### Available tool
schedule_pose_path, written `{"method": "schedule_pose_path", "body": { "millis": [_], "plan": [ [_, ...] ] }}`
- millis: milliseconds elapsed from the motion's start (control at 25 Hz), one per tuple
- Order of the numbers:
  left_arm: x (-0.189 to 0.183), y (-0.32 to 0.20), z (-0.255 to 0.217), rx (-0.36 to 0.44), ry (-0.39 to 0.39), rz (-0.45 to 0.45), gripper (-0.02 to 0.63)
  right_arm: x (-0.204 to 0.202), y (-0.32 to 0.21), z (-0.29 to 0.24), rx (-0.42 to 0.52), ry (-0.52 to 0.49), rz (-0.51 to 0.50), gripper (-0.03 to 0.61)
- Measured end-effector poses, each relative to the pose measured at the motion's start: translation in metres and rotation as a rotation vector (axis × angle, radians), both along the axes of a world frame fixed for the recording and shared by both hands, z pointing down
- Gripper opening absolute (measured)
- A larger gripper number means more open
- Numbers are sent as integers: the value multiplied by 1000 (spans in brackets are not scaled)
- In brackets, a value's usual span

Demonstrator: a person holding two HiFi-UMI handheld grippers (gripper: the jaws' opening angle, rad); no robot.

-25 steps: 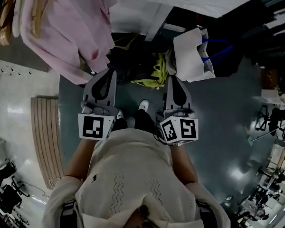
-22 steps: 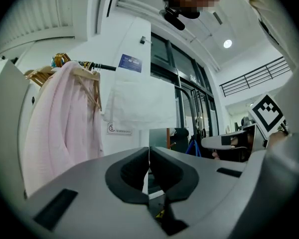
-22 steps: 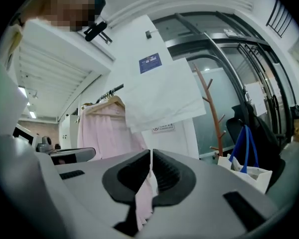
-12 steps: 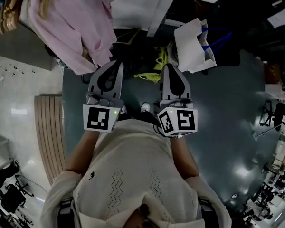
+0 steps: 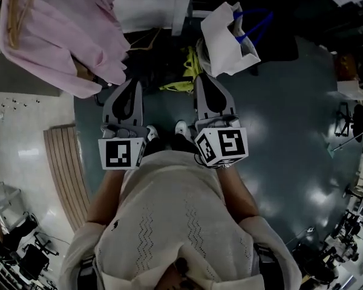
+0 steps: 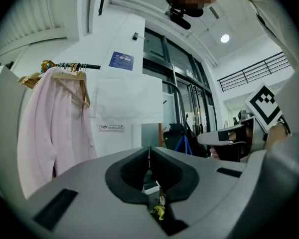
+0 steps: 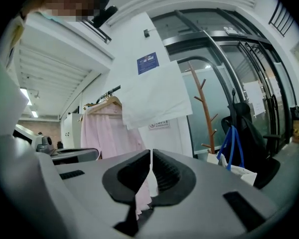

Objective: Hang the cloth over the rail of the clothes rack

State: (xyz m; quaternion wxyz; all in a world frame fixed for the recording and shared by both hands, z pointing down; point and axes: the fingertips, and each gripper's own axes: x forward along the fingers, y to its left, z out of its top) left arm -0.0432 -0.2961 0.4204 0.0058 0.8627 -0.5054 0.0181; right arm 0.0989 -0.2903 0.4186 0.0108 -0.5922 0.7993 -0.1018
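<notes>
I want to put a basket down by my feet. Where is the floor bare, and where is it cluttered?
Bare: the dark floor right of the right gripper, this side of the white bag; also the pale floor between the pink garments and the wooden slats. Crowded: around the yellow item and the bag.

A pale pink garment point(image 5: 60, 35) is shown on tan wooden hangers point(image 5: 13, 17), and the cloth point(image 5: 151, 5) is plain white. The left gripper point(image 5: 135, 83) and right gripper point(image 5: 201, 78) are coloured grey with black pads, each with a cube patterned in black-and-white squares. A white bag point(image 5: 224, 41) is fitted with blue handles point(image 5: 254, 22). A cream top point(image 5: 169, 222) is knitted with zigzags. The floor point(image 5: 278, 132) is dark teal.
</notes>
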Motion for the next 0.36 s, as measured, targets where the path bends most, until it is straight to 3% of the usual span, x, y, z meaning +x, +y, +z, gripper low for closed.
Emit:
{"method": "schedule_pose_path", "body": {
  "millis": [120, 360],
  "plan": [
    [8, -1, -2, 1, 33, -17, 17, 5, 0, 7, -14, -9, -5, 29],
    [3, -2, 22, -60, -43, -11, 17, 3, -1, 15, -30, -8, -17, 29]
  ]
}}
